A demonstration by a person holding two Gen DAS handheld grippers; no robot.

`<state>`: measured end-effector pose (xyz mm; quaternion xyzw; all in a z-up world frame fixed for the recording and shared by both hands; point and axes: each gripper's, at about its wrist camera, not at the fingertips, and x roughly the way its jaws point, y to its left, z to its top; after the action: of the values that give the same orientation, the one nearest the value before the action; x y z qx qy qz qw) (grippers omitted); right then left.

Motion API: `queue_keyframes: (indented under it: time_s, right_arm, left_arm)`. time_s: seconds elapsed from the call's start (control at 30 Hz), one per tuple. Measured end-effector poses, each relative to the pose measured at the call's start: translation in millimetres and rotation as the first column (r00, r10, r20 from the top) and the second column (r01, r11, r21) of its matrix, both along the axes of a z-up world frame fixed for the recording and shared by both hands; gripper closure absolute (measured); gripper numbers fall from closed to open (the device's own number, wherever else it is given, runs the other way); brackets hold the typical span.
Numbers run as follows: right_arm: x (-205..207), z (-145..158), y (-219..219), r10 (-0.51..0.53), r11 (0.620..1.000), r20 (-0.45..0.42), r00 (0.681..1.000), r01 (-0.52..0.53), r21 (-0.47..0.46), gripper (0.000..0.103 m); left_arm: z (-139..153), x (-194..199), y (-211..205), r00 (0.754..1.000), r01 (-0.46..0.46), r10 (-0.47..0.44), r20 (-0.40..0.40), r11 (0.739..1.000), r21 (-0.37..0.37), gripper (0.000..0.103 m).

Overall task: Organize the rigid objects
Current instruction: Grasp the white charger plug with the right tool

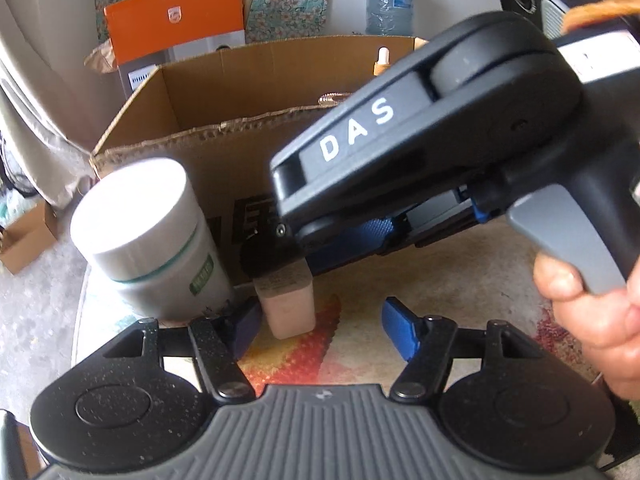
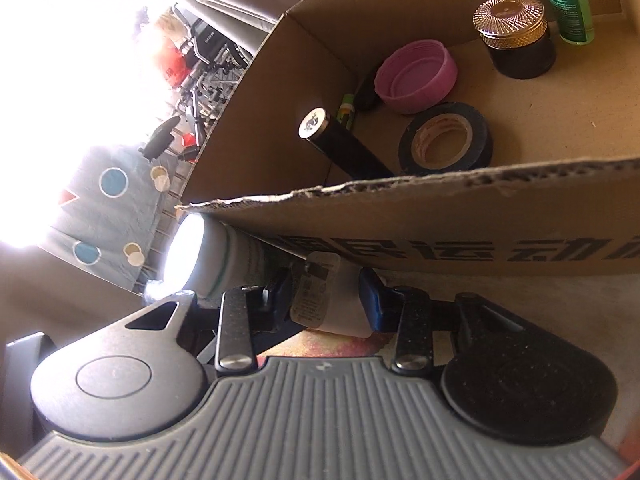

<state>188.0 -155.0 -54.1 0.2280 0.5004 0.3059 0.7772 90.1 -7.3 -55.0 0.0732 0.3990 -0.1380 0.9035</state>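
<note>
Pale bottle (image 2: 332, 300) nearest; cardboard box (image 2: 440, 216) holds tape roll (image 2: 446, 140), pink lid (image 2: 418, 76).

Right gripper (image 2: 326, 300) angled downward, pads clamping something; left gripper (image 1: 320, 320) hangs with jaws apart.

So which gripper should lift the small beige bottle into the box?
Right. The right gripper has its jaws against the sides of the bottle, beside the box. The left gripper is open, and the right one crosses over it.
</note>
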Motion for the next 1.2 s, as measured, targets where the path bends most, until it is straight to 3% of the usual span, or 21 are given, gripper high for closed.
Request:
queue_keyframes:
  time_s: [0.43, 0.7, 0.9, 1.2]
  right_arm:
    - [-20.3, -1.2, -33.7, -0.061, 0.998, -0.019, 0.998, 0.061, 0.003, 0.070]
    - [-43.4, 2.3, -76.6, -0.152, 0.988, -0.035, 0.988, 0.152, -0.010, 0.069]
    - [-62.8, 3.0, -98.7, -0.225, 0.974, -0.032, 0.974, 0.224, -0.015, 0.068]
    - [-70.0, -4.8, -107.5, -0.249, 0.968, -0.033, 0.968, 0.250, 0.018, 0.067]
  left_arm:
    - [2.8, -3.9, -15.1, 0.993, 0.108, -0.111, -0.042, 0.992, -0.062, 0.035]
    - [3.5, -15.1, -50.1, 0.966, 0.243, -0.250, -0.067, 0.966, -0.090, 0.035]
    - [1.1, -26.2, -72.7, 0.947, 0.312, -0.315, -0.065, 0.948, -0.054, 0.035]
    - [0.7, -28.3, -89.8, 0.943, 0.326, -0.327, -0.067, 0.945, -0.025, 0.035]
